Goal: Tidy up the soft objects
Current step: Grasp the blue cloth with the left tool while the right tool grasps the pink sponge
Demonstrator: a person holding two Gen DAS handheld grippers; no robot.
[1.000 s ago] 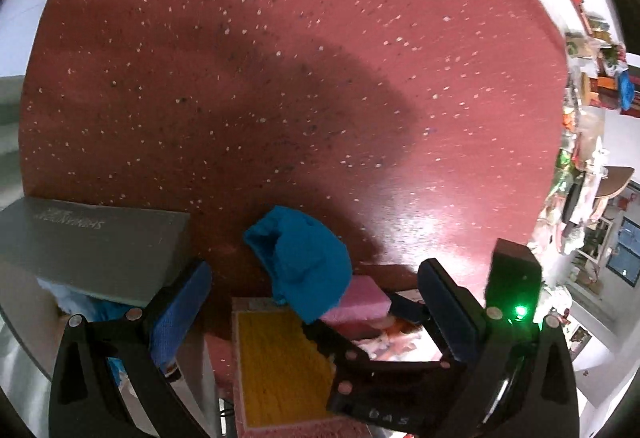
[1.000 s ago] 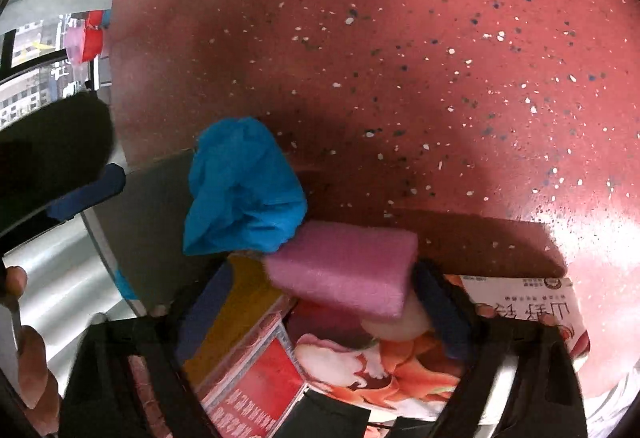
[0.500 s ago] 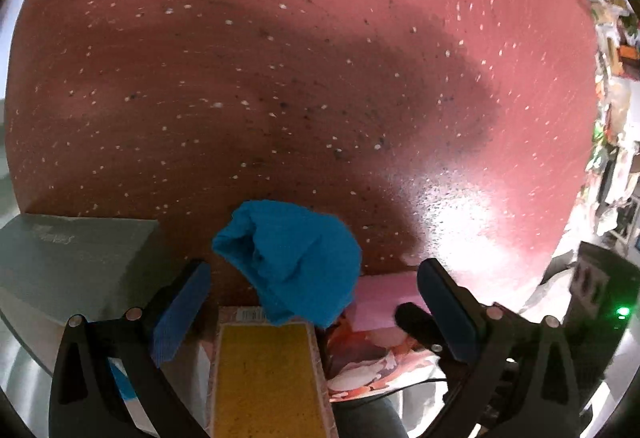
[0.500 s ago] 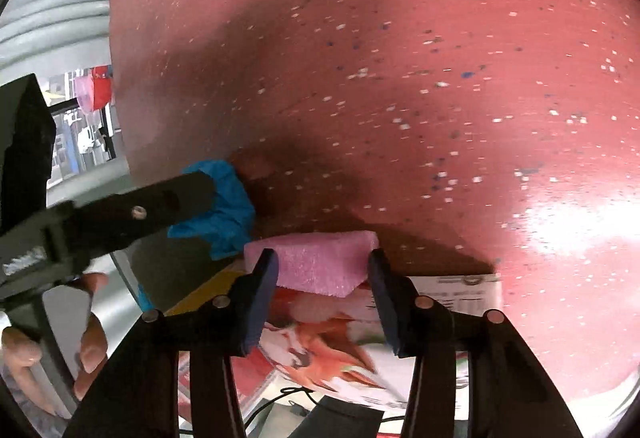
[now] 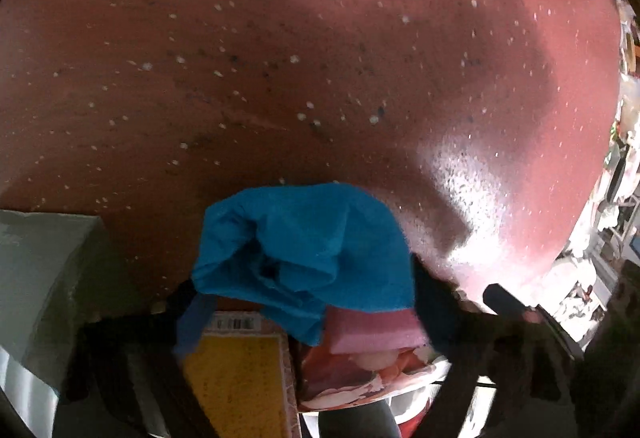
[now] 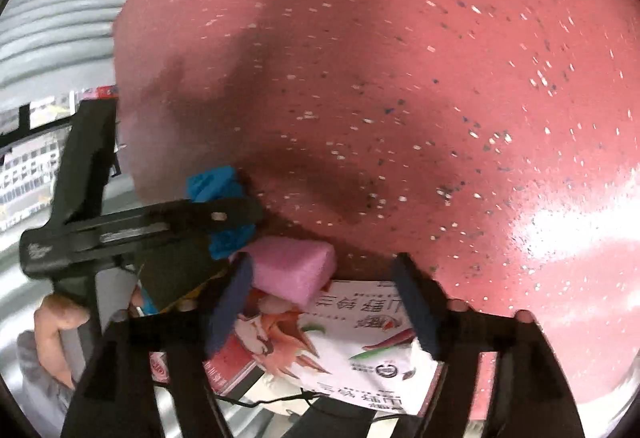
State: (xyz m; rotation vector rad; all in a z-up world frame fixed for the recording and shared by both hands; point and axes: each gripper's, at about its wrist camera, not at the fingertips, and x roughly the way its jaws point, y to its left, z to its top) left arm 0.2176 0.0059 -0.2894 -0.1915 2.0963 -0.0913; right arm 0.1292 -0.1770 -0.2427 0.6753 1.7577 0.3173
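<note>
Now your left gripper (image 5: 306, 308) has the crumpled bright-blue cloth (image 5: 304, 246) between its jaws. They have just been closing, and each pad meets a side of the cloth at the lower middle of the left view, though that frame is blurred.

Your right gripper (image 6: 324, 310) has jaws that have just been opening and stand wide with nothing gripped. The pink rectangular foam block (image 6: 292, 270) lies just past the left pad, resting on the white printed package with a red cartoon figure (image 6: 360, 338).

Around them:
- A grey cardboard box (image 5: 40, 258) is at the lower left of the left view.
- A yellow-topped box with a barcode (image 5: 240, 378) sits under the cloth's edge.
- The red speckled surface (image 5: 320, 57) fills the rest.
- Your bare hand (image 6: 52, 326) shows at the lower left of the right view.

A second ago your left jaws stood wide, short of the cloth. Half a second ago your right jaws pinched the foam.
</note>
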